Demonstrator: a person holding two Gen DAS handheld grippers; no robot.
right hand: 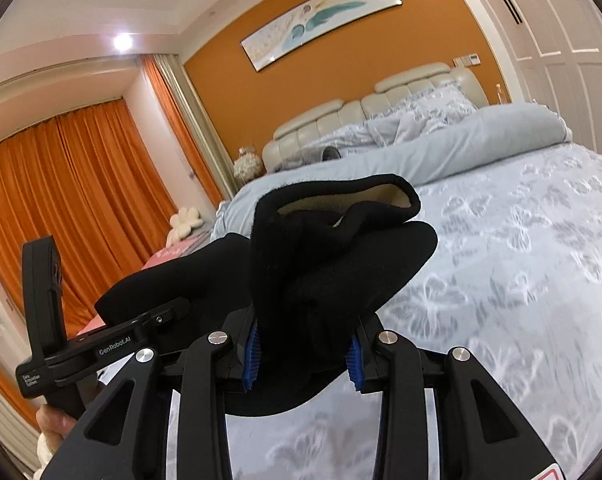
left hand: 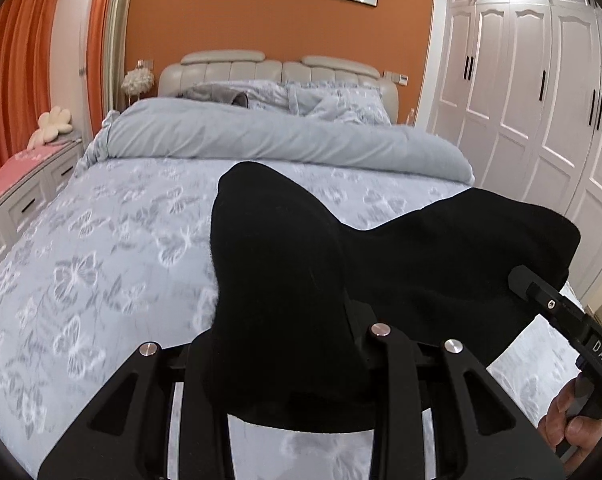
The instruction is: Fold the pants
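The black pants (left hand: 301, 280) hang bunched between both grippers, lifted above the bed. My left gripper (left hand: 285, 344) is shut on the pants, and the cloth covers its fingers. In the right wrist view the pants (right hand: 333, 264) show a cream fleece lining at an open edge. My right gripper (right hand: 305, 352) is shut on a thick wad of the fabric between its blue pads (right hand: 252, 354). The right gripper also shows in the left wrist view (left hand: 541, 292), and the left gripper shows in the right wrist view (right hand: 173, 310).
The bed (left hand: 101, 260) has a pale blue butterfly-print sheet, with a folded duvet (left hand: 285, 140) and pillows near the headboard. White wardrobes (left hand: 541, 100) stand to the right. A drawer unit (left hand: 25, 200) with pink cloth stands on the left by orange curtains.
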